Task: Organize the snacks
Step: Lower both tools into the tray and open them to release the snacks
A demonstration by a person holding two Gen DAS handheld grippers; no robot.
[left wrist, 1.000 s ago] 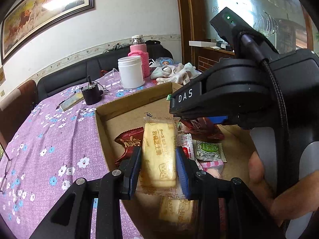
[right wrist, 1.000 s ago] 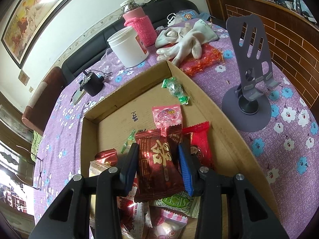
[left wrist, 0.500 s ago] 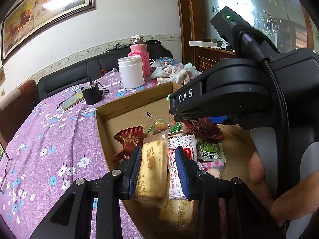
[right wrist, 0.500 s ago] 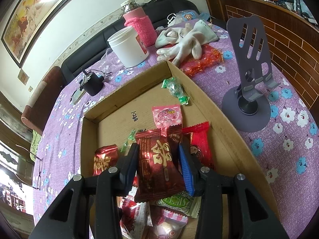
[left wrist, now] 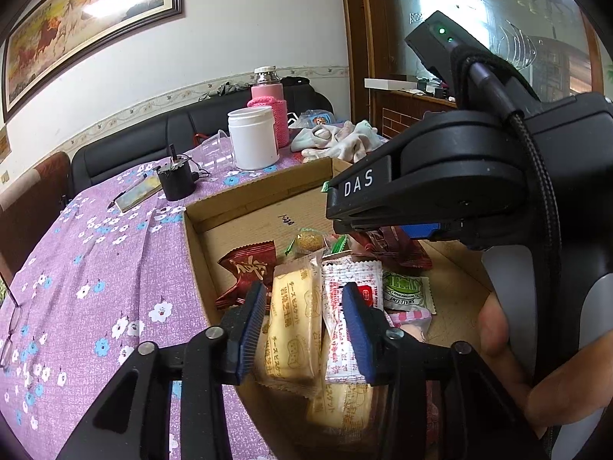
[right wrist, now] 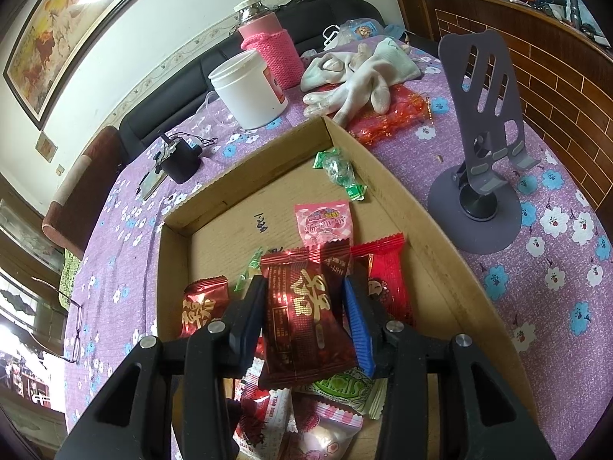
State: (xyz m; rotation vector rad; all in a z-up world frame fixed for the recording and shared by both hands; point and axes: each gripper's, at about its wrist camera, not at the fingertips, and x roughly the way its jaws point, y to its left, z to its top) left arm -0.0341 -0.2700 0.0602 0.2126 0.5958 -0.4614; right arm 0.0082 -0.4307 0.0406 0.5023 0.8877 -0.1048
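A shallow cardboard box (left wrist: 245,199) (right wrist: 429,230) on the purple table holds several snack packets. My left gripper (left wrist: 302,326) is open over the box's near left part; a yellow biscuit packet (left wrist: 295,326) lies loose between its fingers, beside a white-and-red packet (left wrist: 345,306). A dark red packet (left wrist: 249,268) lies to the left. My right gripper (right wrist: 304,322) is shut on a dark red packet with gold writing (right wrist: 302,314), held above the pile. The right gripper's body (left wrist: 459,176) fills the right of the left wrist view.
Behind the box stand a white jar (right wrist: 249,92), a pink-sleeved flask (right wrist: 268,50), a black motor (right wrist: 180,157) and white gloves (right wrist: 356,73). A grey phone stand (right wrist: 482,176) is right of the box. Glasses (right wrist: 72,329) lie at the table's left edge.
My left gripper lowered the yellow biscuit packet into the box and opened; the packet now lies tilted on the pile. My right gripper still holds its dark red packet.
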